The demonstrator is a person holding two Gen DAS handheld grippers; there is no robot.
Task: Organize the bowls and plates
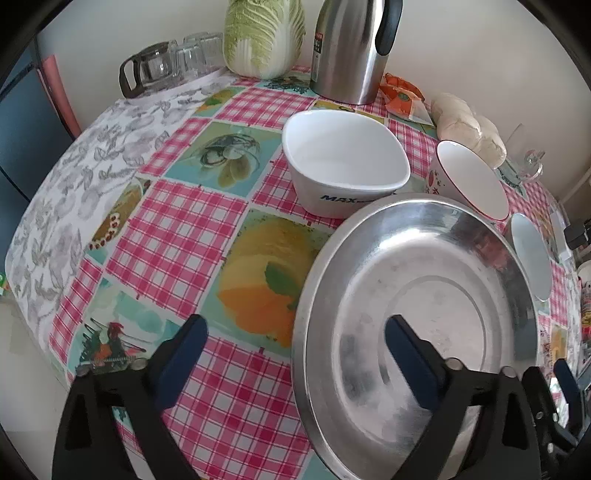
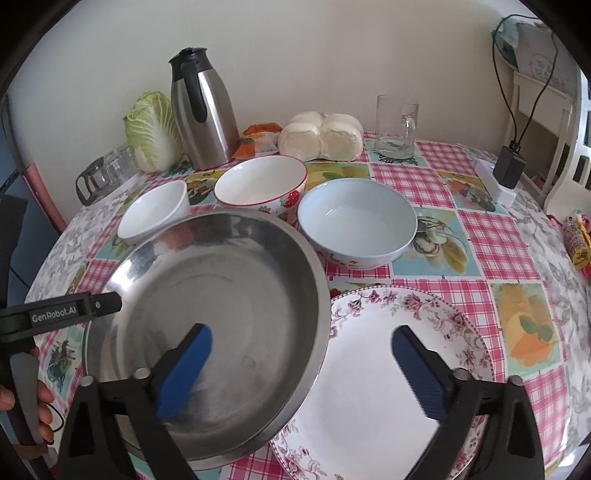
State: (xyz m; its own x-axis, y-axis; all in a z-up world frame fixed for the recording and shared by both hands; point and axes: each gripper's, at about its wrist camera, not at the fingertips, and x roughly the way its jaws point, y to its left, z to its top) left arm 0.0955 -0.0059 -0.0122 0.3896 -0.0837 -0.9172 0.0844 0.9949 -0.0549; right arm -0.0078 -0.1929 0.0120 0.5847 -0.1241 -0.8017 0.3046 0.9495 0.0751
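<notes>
A steel plate (image 1: 417, 295) (image 2: 221, 317) rests with its right edge on a floral china plate (image 2: 391, 384). My left gripper (image 1: 295, 354) is open; its right finger is over the steel plate, its left finger outside the rim. My right gripper (image 2: 303, 362) is open, straddling the steel plate's right rim over the floral plate. Behind stand a white square bowl (image 1: 343, 162) (image 2: 155, 210), a strawberry bowl (image 2: 258, 184) (image 1: 469, 181) and a pale blue bowl (image 2: 358, 221) (image 1: 532, 258).
A steel thermos (image 2: 203, 110) (image 1: 351, 48), cabbage (image 2: 151, 129) (image 1: 262, 33), steamed buns (image 2: 321, 134), an orange packet (image 2: 258, 142), a glass mug (image 2: 397, 125) and glass cups (image 1: 166, 62) line the back of the table. A charger (image 2: 508, 166) lies right.
</notes>
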